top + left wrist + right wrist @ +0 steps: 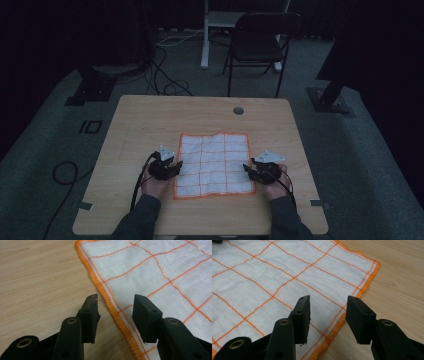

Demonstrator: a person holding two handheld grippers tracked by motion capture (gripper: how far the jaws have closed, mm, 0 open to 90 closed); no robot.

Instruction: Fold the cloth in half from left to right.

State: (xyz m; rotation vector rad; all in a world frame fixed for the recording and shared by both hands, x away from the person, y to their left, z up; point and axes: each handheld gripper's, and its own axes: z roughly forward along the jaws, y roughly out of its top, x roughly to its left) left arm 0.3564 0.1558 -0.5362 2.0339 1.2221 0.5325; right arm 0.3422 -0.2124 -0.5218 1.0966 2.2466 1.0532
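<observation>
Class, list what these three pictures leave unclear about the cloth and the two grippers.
- Cloth: its near corners in the left gripper view and the right gripper view are cut off by the bottom edge and the black jaws.
- Left gripper and right gripper: in the high view, too small and dim to tell whether they touch the cloth.

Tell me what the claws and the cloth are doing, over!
Left claw open, astride cloth's left hem. Right claw open at its right hem. Cloth flat on table. Nothing in the way.
</observation>
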